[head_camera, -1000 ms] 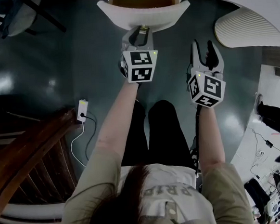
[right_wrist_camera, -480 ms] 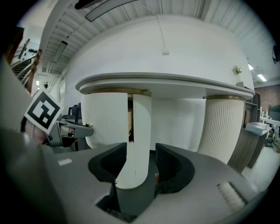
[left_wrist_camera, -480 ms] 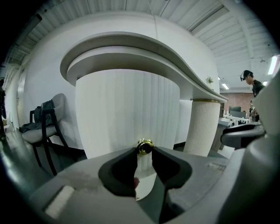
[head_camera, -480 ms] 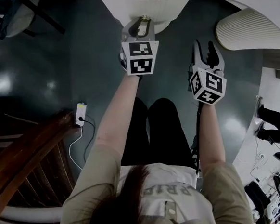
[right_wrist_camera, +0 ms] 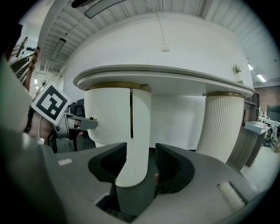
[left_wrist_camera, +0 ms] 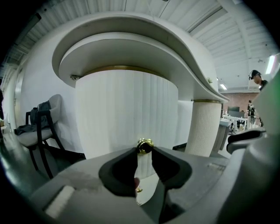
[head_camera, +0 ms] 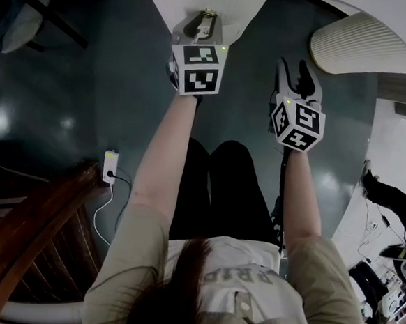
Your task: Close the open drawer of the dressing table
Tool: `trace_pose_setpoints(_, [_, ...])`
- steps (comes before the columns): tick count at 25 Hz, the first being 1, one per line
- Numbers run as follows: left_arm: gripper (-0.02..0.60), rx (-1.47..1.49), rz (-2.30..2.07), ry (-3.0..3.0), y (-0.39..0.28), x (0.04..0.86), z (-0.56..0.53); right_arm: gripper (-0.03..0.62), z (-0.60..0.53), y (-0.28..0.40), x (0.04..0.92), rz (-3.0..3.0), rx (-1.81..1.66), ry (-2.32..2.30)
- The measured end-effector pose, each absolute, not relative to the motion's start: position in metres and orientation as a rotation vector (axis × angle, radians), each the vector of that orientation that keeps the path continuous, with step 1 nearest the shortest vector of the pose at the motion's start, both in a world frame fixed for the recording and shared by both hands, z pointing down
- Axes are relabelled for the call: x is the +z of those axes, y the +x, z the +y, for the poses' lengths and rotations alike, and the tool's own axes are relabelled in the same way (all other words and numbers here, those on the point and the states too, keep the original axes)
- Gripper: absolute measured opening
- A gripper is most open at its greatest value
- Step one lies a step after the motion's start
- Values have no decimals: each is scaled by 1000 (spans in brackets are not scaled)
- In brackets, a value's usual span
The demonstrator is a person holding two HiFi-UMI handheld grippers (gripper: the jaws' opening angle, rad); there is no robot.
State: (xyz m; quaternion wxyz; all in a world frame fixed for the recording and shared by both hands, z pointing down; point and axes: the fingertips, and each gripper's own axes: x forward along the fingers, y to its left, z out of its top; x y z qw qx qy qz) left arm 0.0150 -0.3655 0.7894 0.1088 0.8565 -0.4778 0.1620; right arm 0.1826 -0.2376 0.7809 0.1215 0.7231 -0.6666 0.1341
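The dressing table's white fluted drawer front (head_camera: 236, 5) curves out under the tabletop at the top of the head view. Its small gold knob (head_camera: 207, 15) sits between the tips of my left gripper (head_camera: 202, 24). In the left gripper view the knob (left_wrist_camera: 145, 145) is pinched between the two dark pads, so the left gripper (left_wrist_camera: 144, 151) is shut on it. In the right gripper view a narrow dark gap (right_wrist_camera: 130, 114) runs between the drawer front and the cabinet body. My right gripper (head_camera: 295, 75) hangs open to the right, below the table edge, with nothing between its jaws (right_wrist_camera: 141, 149).
A fluted white table leg (head_camera: 355, 44) stands at the right. On the dark floor lies a power strip (head_camera: 109, 165) with a white cable. A wooden stair rail (head_camera: 33, 227) fills the lower left. A chair (left_wrist_camera: 39, 129) stands left of the table. The person's legs (head_camera: 223, 191) are below the grippers.
My left gripper has moved up the picture toward the table with the knob in it, and the drawer has slid further in under the tabletop. The right gripper has barely shifted.
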Motion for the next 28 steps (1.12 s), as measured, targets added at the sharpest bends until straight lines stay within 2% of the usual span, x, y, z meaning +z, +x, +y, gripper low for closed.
trace_pose_setpoints(28, [117, 432, -1382, 2560, 21, 784, -392, 204, -242, 177, 797, -1932, 400, 2087])
